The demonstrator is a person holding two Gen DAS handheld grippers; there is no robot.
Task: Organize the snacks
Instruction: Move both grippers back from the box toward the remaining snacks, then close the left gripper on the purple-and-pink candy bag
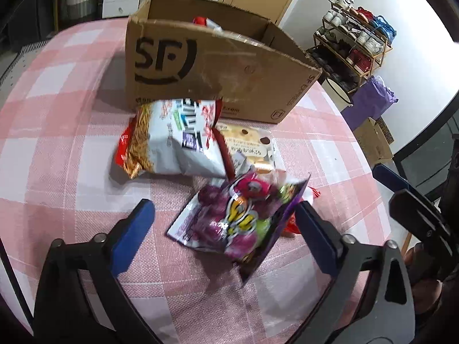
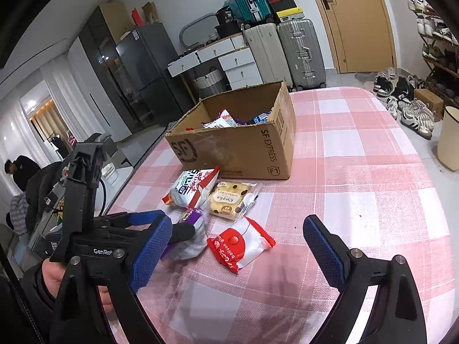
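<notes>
1. Purple candy bag [image 1: 229, 223] lies on the pink checked tabletop [image 2: 358, 172], between the spread fingers of my left gripper [image 1: 223, 229], not squeezed.
2. My right gripper [image 2: 238, 246] is spread wide too, over the red and white packet [image 2: 241, 243].
3. The cardboard box [image 2: 241, 143] stands behind, near the far edge.

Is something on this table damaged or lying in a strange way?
The cardboard box has no proper flaps; its front top edge is torn and uneven. The purple candy bag lies crumpled, one corner sticking up. Nothing looks spilled.
</notes>
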